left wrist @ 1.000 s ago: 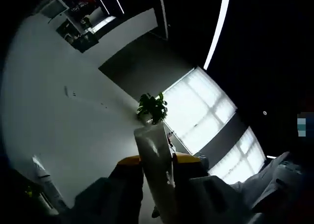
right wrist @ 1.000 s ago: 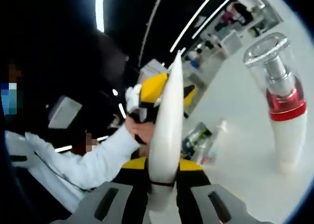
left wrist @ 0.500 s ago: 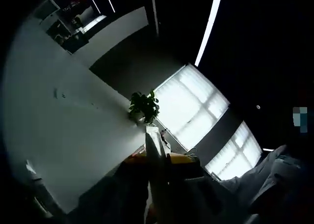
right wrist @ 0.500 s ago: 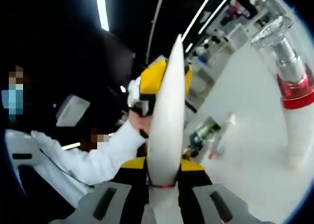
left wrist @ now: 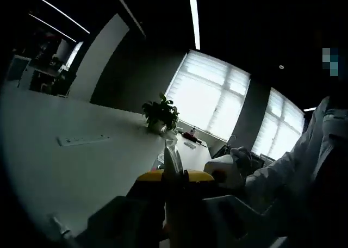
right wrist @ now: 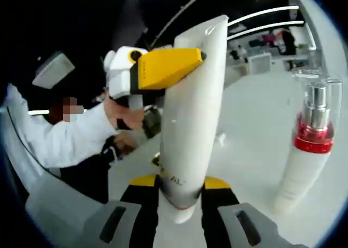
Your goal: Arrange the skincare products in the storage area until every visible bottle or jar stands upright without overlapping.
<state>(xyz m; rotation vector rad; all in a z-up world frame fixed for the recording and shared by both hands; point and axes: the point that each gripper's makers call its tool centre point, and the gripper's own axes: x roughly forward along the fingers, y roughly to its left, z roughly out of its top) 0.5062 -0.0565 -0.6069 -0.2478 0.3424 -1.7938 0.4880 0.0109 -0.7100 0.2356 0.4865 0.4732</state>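
White tube, lower end between the right gripper's jaws: dark letters "AL" are legible, the tail of a longer word whose start is hidden behind the left jaw.
White tube, rest of its face: no other print can be made out.
Pump bottle with red collar: no legible label.
Left gripper view: too dark and small; no text can be read.
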